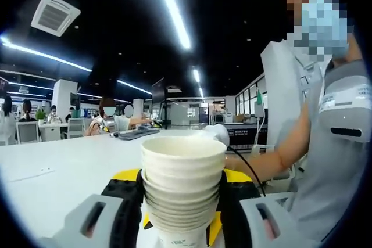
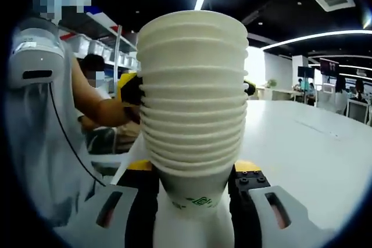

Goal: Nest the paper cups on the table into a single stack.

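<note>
A stack of several nested white paper cups (image 1: 183,169) stands upright between the black pads of my left gripper (image 1: 181,201), which is shut on its rims. The top cup's open mouth faces up. In the right gripper view a tall stack of white cups (image 2: 195,85) rises in front of the camera. My right gripper (image 2: 195,201) is shut on its lowest cup, which bears green print. The yellow and black of the left gripper (image 2: 129,92) shows behind this stack at mid-height. I cannot tell whether both hold one stack.
The white table (image 1: 58,166) stretches away to the left, and in the right gripper view the table (image 2: 302,143) runs off to the right. A person in a grey vest (image 1: 331,143) stands close by, a forearm (image 2: 102,108) reaching toward the cups. A thin cable (image 1: 247,169) hangs there.
</note>
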A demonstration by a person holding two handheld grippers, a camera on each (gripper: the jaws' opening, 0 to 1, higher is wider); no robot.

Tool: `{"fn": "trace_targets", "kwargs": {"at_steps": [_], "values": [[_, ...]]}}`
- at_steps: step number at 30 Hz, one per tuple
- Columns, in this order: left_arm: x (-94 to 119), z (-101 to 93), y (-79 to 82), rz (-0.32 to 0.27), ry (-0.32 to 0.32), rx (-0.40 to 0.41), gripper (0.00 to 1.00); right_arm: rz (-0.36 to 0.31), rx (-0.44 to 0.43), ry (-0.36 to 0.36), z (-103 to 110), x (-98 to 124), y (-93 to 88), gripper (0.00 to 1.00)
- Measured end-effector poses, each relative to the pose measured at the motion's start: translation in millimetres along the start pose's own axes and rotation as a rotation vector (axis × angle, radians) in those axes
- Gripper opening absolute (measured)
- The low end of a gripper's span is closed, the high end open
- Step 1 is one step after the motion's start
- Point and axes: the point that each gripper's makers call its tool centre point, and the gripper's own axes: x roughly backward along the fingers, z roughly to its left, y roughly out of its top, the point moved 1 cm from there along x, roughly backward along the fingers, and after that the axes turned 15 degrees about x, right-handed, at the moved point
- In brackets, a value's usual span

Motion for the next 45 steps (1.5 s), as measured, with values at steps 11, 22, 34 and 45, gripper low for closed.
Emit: {"fn": "trace_targets", "kwargs": {"at_steps": [11,22,34,45], "values": [[-1.3,1.1,19.6,0.006,0.000,0.001,0.55,0.010,0.004,-0.002,-12.8,2.7,16.3,0.50],[0.8,11.8,48.3,-0.025,0.015,-0.006,0.55,-0.007,0.011,-0.006,-35.8,-0.5,36.5,0.49],[1.2,27.3,64.1,-0.013,0.045,-0.012,0.55,-0.001,0.030,-0.020,-58.2,-2.8,44.0,0.50],[-10.4,37.1,76.3,-0.003,0.042,-0.077,0.55,0.012,0.067,-0.049,-81.1,2.7,46.8,0.50]]}}
